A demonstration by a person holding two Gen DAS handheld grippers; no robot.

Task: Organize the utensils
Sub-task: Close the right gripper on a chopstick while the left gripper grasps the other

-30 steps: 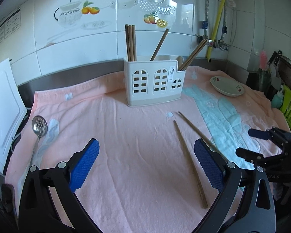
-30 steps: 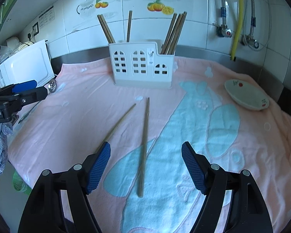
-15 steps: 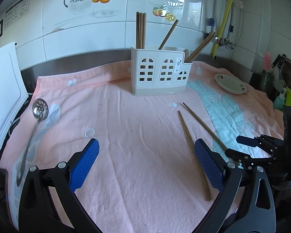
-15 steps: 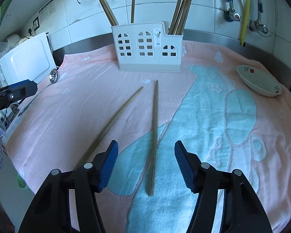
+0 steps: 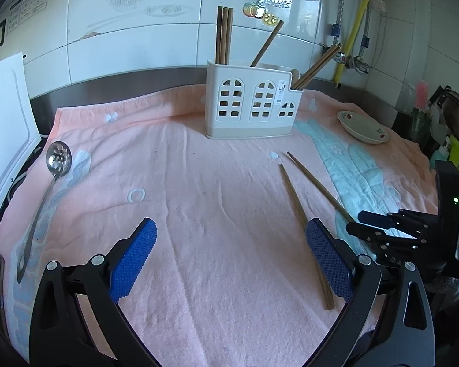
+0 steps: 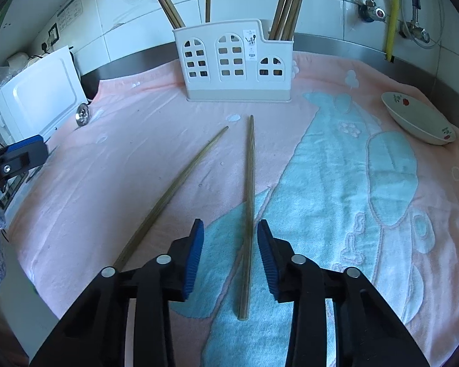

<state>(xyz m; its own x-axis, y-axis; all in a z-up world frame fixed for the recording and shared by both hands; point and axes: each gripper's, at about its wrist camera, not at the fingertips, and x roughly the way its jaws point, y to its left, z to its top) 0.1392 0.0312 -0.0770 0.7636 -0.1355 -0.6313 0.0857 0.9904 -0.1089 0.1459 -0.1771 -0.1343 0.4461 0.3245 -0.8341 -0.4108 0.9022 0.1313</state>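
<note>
The right gripper (image 6: 229, 250) has sunk toward the towel (image 6: 336, 183) since a second ago, and its jaws have just been closing: the blue pads (image 6: 264, 244), wide apart earlier, now stand narrow on either side of the right-hand chopstick (image 6: 249, 189), which lies flat between them with a gap on each side, not yet pinched. The other loose chopstick (image 6: 174, 189) lies just outside the left pad, slanting away, where it lay before. Ahead of the tips, well apart, stands the white utensil holder (image 6: 232, 64) with several chopsticks upright in it, and it now sits higher in the view. The left gripper (image 5: 229, 253) hovers with its jaws wide and nothing between them, as before; the slotted spoon (image 5: 58, 159) lies far off its left finger, and the dish (image 5: 362, 127) beyond its right.
</note>
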